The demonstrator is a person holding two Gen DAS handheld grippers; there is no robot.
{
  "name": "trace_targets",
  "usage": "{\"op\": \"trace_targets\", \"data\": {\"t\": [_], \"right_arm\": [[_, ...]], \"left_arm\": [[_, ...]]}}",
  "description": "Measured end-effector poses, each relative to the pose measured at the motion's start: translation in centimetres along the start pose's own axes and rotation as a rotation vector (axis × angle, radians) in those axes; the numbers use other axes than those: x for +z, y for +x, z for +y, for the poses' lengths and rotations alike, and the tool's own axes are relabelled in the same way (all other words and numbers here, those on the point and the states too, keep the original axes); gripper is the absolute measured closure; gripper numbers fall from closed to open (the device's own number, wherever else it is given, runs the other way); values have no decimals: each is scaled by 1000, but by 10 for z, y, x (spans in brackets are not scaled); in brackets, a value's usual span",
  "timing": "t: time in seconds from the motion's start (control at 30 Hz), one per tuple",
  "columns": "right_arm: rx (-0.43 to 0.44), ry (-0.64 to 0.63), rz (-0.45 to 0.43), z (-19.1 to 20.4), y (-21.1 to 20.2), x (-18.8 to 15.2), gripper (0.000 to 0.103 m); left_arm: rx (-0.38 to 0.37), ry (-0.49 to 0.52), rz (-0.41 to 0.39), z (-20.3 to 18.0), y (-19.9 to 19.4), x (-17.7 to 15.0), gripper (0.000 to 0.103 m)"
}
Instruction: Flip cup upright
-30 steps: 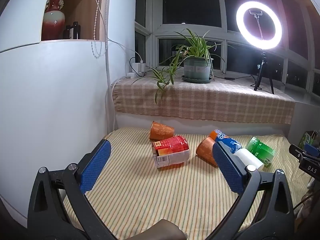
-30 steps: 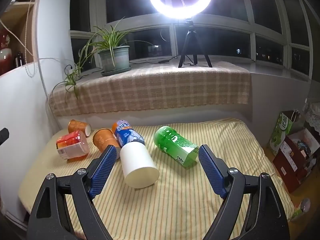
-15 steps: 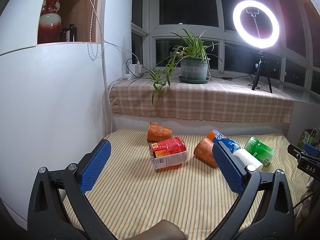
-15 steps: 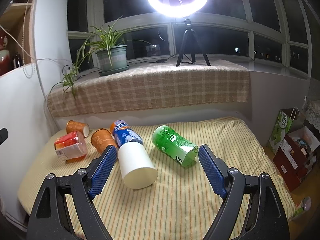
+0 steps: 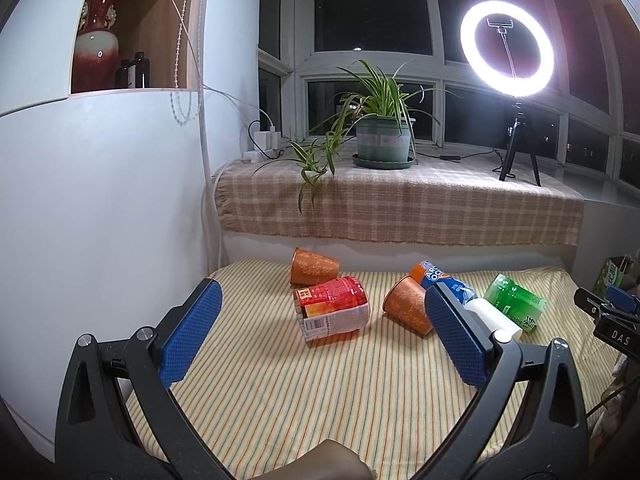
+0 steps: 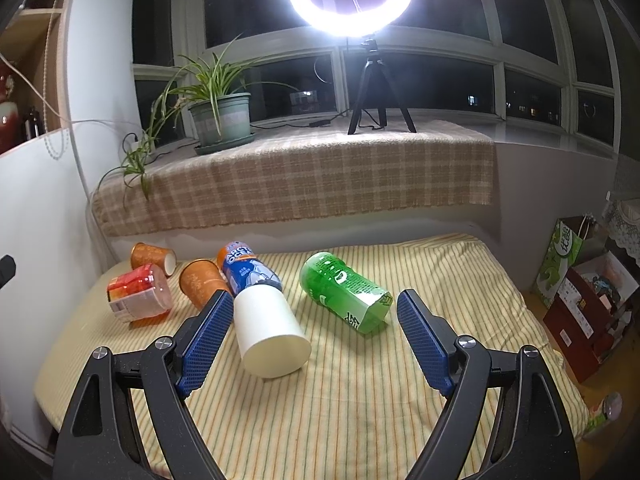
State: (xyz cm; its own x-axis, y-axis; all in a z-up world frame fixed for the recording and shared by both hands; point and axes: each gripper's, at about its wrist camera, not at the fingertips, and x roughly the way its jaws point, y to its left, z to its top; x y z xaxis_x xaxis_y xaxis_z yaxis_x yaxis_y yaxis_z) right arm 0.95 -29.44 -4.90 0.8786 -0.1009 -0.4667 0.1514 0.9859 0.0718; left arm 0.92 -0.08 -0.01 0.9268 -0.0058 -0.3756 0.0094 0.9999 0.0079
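Observation:
Several cups lie on their sides on the striped cloth (image 5: 280,392). A red cup (image 5: 331,309) (image 6: 138,295) lies in the middle of the left wrist view, with two orange cups (image 5: 313,266) (image 5: 409,309) behind and beside it. A blue cup (image 6: 249,269), a white cup (image 6: 269,330) and a green cup (image 6: 345,291) lie further right. My left gripper (image 5: 318,340) is open and empty, held back from the red cup. My right gripper (image 6: 314,338) is open and empty, with the white cup between its fingers in view.
A checked cloth covers the window ledge (image 5: 400,208), which holds a potted plant (image 5: 382,140) and a ring light on a tripod (image 5: 507,50). A white cabinet (image 5: 100,220) stands left of the table. Bags and boxes (image 6: 584,288) sit on the floor to the right.
Both grippers have pulled back and risen slightly, so the cups sit a little lower and smaller in view. No cup has moved.

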Motion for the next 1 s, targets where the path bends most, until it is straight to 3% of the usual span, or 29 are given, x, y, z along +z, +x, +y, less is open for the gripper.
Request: {"op": "trace_targets", "data": {"t": [1.0], "right_arm": [[0,-1,3,-1,1,0,19]], "left_arm": [[0,2,2,-7,0,0,0]]}}
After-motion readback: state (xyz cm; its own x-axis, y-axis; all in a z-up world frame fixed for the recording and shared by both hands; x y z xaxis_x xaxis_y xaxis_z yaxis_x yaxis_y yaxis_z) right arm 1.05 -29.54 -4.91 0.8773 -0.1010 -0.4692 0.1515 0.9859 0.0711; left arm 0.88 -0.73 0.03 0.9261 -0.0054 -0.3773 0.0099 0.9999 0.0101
